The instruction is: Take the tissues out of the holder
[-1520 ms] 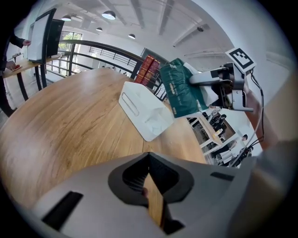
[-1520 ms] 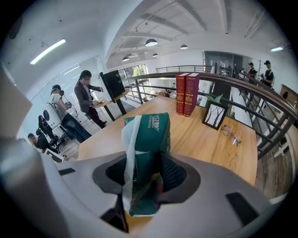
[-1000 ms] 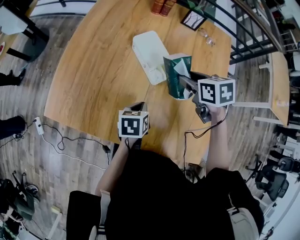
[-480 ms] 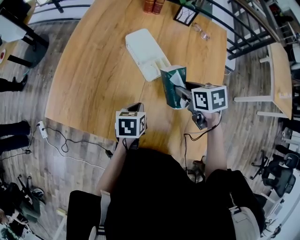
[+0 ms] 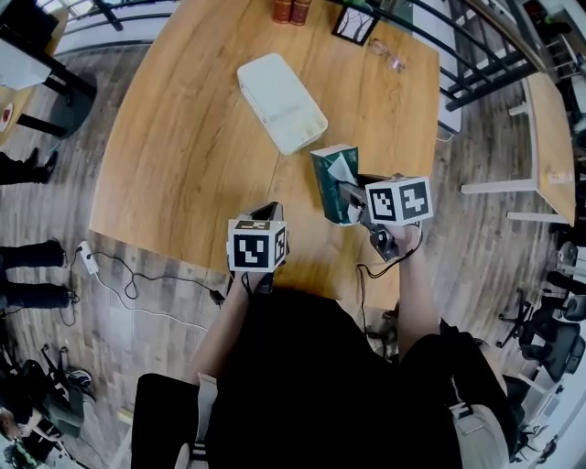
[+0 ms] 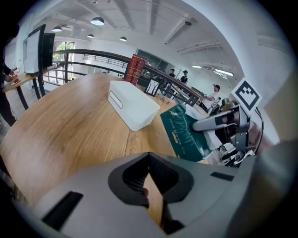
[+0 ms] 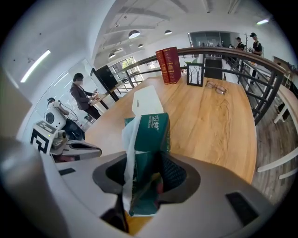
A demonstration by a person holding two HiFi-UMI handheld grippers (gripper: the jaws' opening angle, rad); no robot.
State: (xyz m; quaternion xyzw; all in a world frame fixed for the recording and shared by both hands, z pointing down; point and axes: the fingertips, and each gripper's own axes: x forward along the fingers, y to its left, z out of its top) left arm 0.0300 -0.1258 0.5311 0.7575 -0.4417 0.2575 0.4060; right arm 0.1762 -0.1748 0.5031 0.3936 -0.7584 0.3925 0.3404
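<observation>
The right tongs (image 7: pixel 142 179) clamp the green tissue pack (image 7: pixel 151 137)

Open tabletop (image 5: pixel 183 156) left of holder (image 5: pixel 281 103), tissue pack (image 5: pixel 328 183) near it, books (image 5: pixel 290 9), frame (image 5: pixel 355 25), glasses (image 5: pixel 388 57) along far edge

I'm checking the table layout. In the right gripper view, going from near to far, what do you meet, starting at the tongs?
green tissue pack → white holder → red books
</observation>
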